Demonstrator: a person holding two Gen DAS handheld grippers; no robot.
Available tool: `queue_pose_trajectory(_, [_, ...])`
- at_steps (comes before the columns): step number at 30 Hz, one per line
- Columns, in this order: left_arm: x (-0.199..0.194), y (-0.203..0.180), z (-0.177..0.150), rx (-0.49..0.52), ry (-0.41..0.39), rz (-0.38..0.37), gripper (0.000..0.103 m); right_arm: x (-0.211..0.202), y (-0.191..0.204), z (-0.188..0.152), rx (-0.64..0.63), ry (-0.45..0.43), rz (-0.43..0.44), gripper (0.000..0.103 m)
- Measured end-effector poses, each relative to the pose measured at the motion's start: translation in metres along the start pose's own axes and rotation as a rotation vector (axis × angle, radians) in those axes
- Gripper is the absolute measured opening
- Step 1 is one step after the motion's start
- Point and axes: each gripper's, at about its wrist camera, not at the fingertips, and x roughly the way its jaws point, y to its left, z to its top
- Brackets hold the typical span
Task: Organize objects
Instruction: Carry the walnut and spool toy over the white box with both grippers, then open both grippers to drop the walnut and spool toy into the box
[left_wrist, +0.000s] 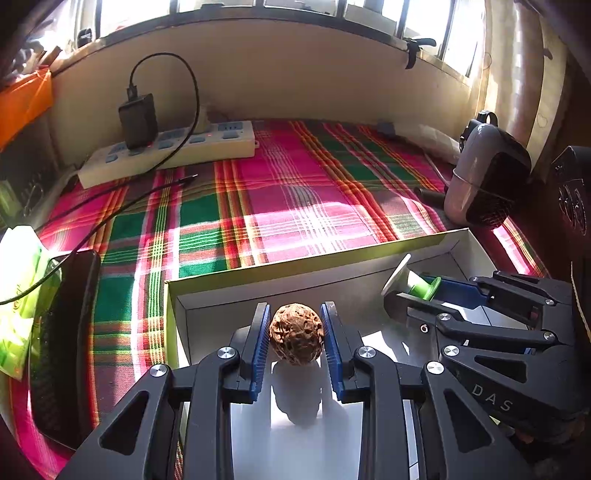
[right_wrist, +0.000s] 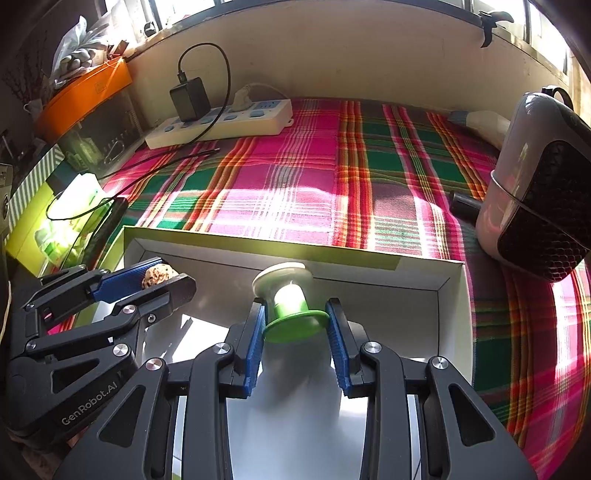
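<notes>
Over the white box (left_wrist: 177, 295), the left gripper (left_wrist: 295, 328) clasped a walnut (left_wrist: 295, 334), the right gripper (right_wrist: 295, 325) a green spool (right_wrist: 291, 310); releasing them inside likely came next.

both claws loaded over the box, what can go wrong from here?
1. The walnut is round and the left claw pinches only its sides; it may roll when dropped in the box.
2. The right claw holds the spool by its green rim alone, so it could tip out.
3. Both claws sit close together over the box and might bump when opening.
</notes>
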Motion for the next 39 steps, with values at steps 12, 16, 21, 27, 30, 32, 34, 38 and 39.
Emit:
queue_pose_trajectory(12, [-0.001, -0.002, -0.001, -0.002, 0.003, 0.003, 0.033, -0.001, -0.001, -0.001, 0.004, -0.006, -0.005, 0.042])
queue_pose_trajectory(16, [-0.001, 0.003, -0.001, -0.017, 0.005, 0.004, 0.035, -0.002, -0.002, -0.002, 0.012, -0.010, -0.012, 0.048])
queue_pose_trajectory(21, [-0.004, 0.004, -0.003, -0.026, 0.005, 0.008, 0.036, -0.005, -0.002, -0.004, 0.012, -0.013, -0.024, 0.051])
queue_pose_trajectory(27, [-0.010, 0.004, -0.003, -0.028, -0.003, 0.008, 0.036, -0.008, -0.003, -0.006, 0.023, -0.018, -0.027, 0.053])
queue_pose_trajectory(30, [-0.014, 0.004, -0.005, -0.028, -0.007, 0.010, 0.036, -0.011, -0.004, -0.008, 0.030, -0.025, -0.029, 0.057])
queue_pose_trajectory(32, [-0.017, 0.004, -0.006, -0.029, -0.010, 0.009, 0.036, -0.013, -0.004, -0.009, 0.032, -0.026, -0.028, 0.057])
queue_pose_trajectory(34, [-0.020, 0.003, -0.007, -0.027, -0.013, 0.011, 0.036, -0.016, -0.003, -0.010, 0.030, -0.031, -0.029, 0.057])
queue_pose_trajectory(38, [-0.031, 0.001, -0.011, -0.022, -0.031, 0.016, 0.036, -0.024, -0.001, -0.014, 0.033, -0.046, -0.031, 0.057])
queue_pose_trajectory(39, [-0.034, 0.001, -0.013, -0.020, -0.036, 0.019, 0.036, -0.026, -0.001, -0.015, 0.035, -0.046, -0.029, 0.057])
